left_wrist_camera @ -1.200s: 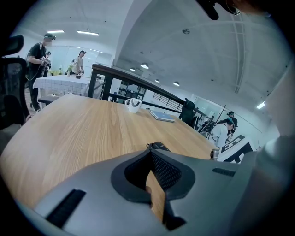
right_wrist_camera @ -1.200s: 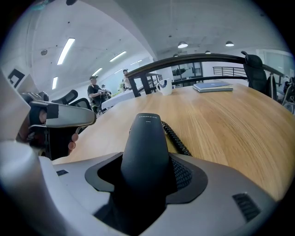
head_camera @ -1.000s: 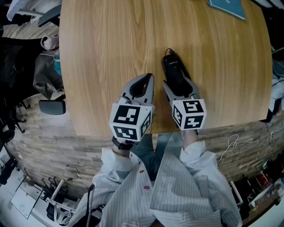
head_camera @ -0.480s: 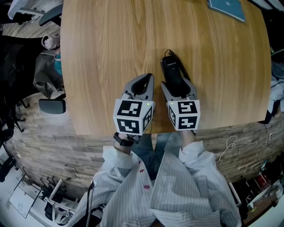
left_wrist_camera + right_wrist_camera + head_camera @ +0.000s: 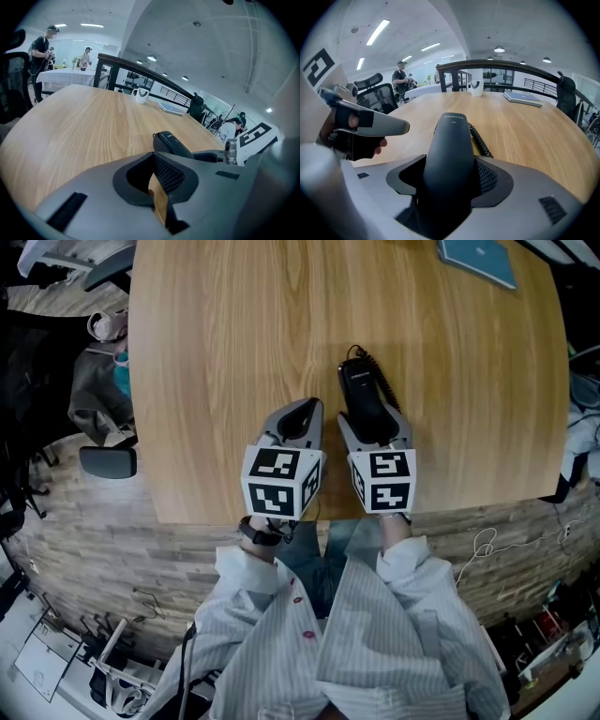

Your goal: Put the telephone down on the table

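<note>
Telephone handset (image 5: 451,150) is sitting gripped in my right tongs (image 5: 373,424), low over the near edge of the desk (image 5: 234,334); left tongs (image 5: 157,183) are hanging closed, empty. Next, I'm thinking: lowering flat, then releasing.

Right gripper (image 5: 373,425) carrying telephone (image 5: 360,388) shifted sideways over worktop (image 5: 225,343), toward left gripper (image 5: 302,412). Gap between left gripper and telephone narrower than second ago. Two marker cubes now just beside each other, small gap left.

Left gripper view: telephone (image 5: 169,142) earlier only dark sliver above fingers; now whole upper end shows. Right gripper's marker cube (image 5: 257,137) newly in view, right of telephone.

Right gripper view: left gripper (image 5: 403,125) tip now reaches nearer telephone (image 5: 451,154).
</note>
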Demonstrator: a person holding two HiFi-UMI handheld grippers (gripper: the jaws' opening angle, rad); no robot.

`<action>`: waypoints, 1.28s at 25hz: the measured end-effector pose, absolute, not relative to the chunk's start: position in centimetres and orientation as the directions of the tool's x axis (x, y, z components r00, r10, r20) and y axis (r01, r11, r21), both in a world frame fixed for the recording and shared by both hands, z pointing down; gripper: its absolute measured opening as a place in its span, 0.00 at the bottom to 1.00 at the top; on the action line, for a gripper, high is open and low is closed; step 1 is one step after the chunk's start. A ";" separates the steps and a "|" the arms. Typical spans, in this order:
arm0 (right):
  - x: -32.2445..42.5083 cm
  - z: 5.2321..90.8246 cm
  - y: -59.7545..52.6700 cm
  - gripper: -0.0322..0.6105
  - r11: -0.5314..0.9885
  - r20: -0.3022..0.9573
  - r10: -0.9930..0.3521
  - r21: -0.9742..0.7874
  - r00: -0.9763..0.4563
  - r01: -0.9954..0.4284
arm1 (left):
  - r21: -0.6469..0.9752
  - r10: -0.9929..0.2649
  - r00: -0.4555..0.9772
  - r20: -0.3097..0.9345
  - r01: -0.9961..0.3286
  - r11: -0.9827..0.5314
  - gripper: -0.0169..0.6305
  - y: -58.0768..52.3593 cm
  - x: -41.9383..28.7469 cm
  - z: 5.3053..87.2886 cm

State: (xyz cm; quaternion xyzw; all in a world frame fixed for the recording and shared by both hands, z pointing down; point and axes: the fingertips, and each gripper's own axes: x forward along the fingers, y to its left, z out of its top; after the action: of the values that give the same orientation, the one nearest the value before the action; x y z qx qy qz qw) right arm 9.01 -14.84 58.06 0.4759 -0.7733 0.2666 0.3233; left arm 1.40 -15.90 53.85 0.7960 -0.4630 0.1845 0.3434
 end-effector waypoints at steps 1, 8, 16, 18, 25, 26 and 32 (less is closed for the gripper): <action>9.0 58.1 -14.8 0.51 0.407 0.756 -0.560 -0.106 -0.339 -0.907 | 0.376 -0.610 0.505 0.611 -0.863 -0.337 0.04 -15.9 1.4 53.8; 8.5 57.6 -14.7 0.51 0.413 0.758 -0.545 -0.128 -0.357 -0.902 | 0.377 -0.611 0.516 0.600 -0.856 -0.353 0.04 -16.0 1.5 53.2; 8.8 56.2 -14.7 0.51 0.399 0.739 -0.565 -0.146 -0.368 -0.905 | 0.375 -0.628 0.515 0.584 -0.857 -0.355 0.04 -15.5 1.1 52.1; 8.8 55.7 -14.6 0.51 0.398 0.732 -0.570 -0.149 -0.372 -0.905 | 0.374 -0.630 0.515 0.582 -0.857 -0.354 0.04 -15.3 1.0 51.9; 8.3 54.2 -14.6 0.51 0.411 0.716 -0.579 -0.158 -0.391 -0.898 | 0.367 -0.653 0.506 0.563 -0.861 -0.351 0.04 -15.1 0.8 50.4; 8.3 53.9 -14.6 0.51 0.412 0.713 -0.579 -0.162 -0.395 -0.897 | 0.365 -0.657 0.504 0.560 -0.863 -0.350 0.04 -15.1 0.8 50.1; 8.6 51.1 -15.6 0.51 0.401 0.659 -0.616 -0.209 -0.432 -0.892 | 0.352 -0.695 0.480 0.534 -0.875 -0.334 0.04 -15.6 0.5 47.6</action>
State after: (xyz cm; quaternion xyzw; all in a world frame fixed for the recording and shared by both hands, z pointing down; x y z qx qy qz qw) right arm 8.59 -15.58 51.09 0.4716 -0.7994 0.2774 0.2482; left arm 0.55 -15.61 47.59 0.8035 -0.4885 0.1456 0.3074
